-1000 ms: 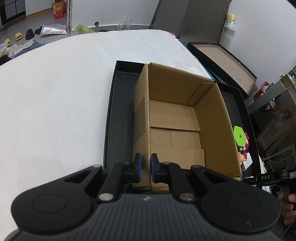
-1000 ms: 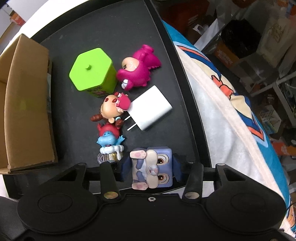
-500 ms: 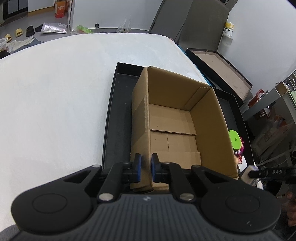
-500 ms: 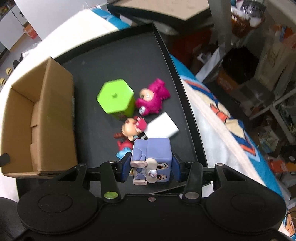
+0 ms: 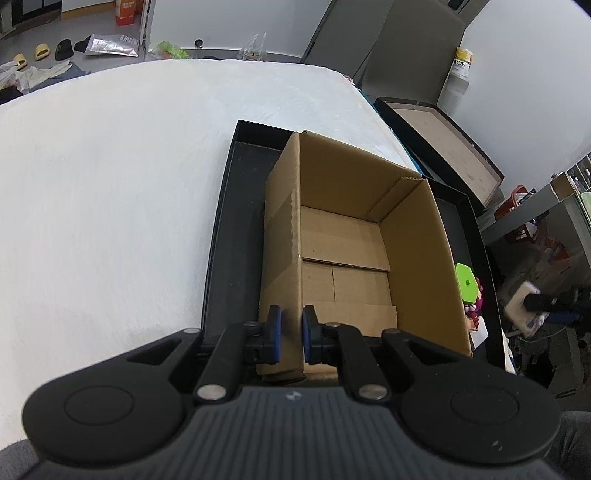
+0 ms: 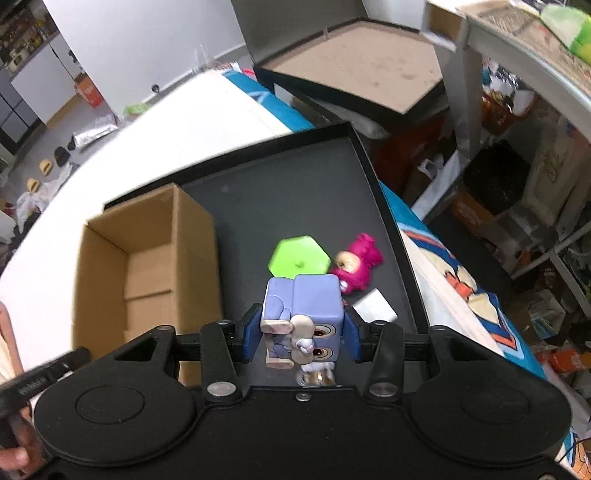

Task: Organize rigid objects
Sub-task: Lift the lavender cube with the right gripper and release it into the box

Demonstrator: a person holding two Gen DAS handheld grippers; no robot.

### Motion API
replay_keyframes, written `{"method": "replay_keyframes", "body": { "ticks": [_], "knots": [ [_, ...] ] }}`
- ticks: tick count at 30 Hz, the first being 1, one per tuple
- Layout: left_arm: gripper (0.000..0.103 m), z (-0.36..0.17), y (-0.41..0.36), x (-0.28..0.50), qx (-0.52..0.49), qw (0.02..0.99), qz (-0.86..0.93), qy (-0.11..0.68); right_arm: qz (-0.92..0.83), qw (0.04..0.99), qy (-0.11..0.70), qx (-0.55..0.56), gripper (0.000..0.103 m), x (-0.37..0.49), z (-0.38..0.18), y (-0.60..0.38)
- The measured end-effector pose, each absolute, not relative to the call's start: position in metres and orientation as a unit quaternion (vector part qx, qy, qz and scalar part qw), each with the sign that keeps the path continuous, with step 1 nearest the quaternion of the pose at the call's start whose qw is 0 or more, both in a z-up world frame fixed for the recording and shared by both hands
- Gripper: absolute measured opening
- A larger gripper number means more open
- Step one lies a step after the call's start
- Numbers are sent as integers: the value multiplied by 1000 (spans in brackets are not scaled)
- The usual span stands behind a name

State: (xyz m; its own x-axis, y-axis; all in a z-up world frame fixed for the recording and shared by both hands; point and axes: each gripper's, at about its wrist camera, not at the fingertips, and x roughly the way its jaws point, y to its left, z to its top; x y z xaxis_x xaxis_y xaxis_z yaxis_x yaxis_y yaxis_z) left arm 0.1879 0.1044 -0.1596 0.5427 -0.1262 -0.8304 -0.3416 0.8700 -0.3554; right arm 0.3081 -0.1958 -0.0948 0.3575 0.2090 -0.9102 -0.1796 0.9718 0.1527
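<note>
Background stuff: the white bed cover takes up most of the left wrist view, and past its far edge the floor has a pair of yellow slippers, a black slipper and a silver foil bag lying near each other. An orange carton stands against the far wall. Off the cover's right edge there's a big shallow black-framed lid with a brown inside (tilted, leaning on something I can't make out). A yellow-labelled white tub sits on a ledge behind it. The right wrist view shows a blue cartoon-print blanket and a cluttered grey shelf.
</note>
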Motion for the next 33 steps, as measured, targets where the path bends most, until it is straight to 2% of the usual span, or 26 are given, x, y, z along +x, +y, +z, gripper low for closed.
{"method": "replay_keyframes", "body": {
  "ticks": [14,33],
  "knots": [
    [10,-160,104,193,-243,836,59,488,156,838,522,16,44,314,-62,-155],
    [11,-160,105,195,-249,829,49,498,237,810,536,23,44,321,-80,-77]
  ]
}}
